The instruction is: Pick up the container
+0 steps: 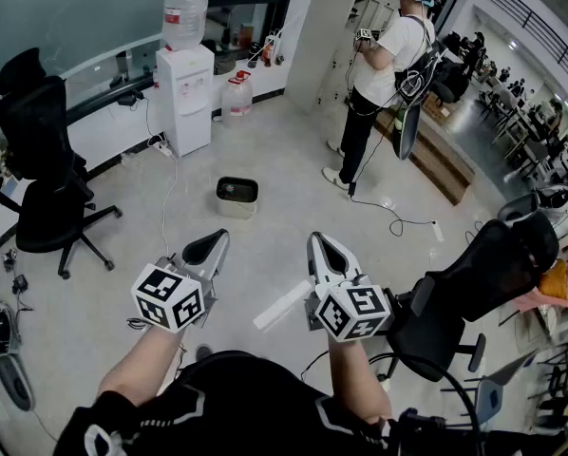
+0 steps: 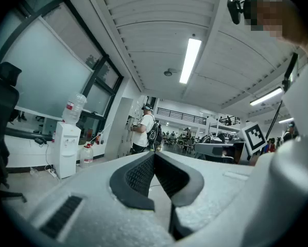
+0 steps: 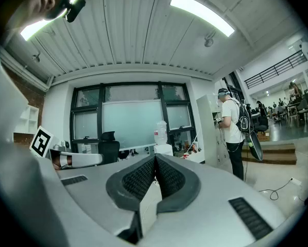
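A small pale container (image 1: 236,197) with a dark top stands alone on the light floor, a good way ahead of both grippers. In the head view my left gripper (image 1: 214,241) and right gripper (image 1: 319,243) are held side by side, level, pointing toward it. Both are shut with nothing between their pads. In the left gripper view the left gripper (image 2: 154,155) has its black pads meeting at the tips, and the same holds for the right gripper (image 3: 155,160) in the right gripper view. Neither gripper view shows the container.
A white water dispenser (image 1: 184,93) and a water jug (image 1: 236,98) stand at the back wall. A black office chair (image 1: 39,183) is at the left, another (image 1: 483,274) at the right. A person (image 1: 384,74) stands beyond the container, with a cable (image 1: 398,222) trailing on the floor.
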Motion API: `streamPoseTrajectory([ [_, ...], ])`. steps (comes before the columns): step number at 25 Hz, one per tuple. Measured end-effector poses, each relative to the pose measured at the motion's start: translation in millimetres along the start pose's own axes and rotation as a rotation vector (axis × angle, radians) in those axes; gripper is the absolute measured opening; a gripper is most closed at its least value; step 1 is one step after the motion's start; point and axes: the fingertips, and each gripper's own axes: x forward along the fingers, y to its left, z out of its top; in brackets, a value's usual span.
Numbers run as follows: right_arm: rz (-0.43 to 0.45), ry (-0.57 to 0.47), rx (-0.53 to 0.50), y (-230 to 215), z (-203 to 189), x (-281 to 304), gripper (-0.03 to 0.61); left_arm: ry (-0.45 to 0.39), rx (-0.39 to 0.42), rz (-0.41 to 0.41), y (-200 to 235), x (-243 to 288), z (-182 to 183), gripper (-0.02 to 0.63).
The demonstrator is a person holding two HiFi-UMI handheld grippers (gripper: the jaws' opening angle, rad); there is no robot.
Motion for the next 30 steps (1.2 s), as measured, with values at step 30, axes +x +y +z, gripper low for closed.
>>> streamPoseTrajectory([
  [30, -0.044, -0.025, 0.009, 51.6, 5.2, 38.2, 0.008, 0.002, -0.019, -0.052, 53.6, -24.5, 10.7, 0.009],
])
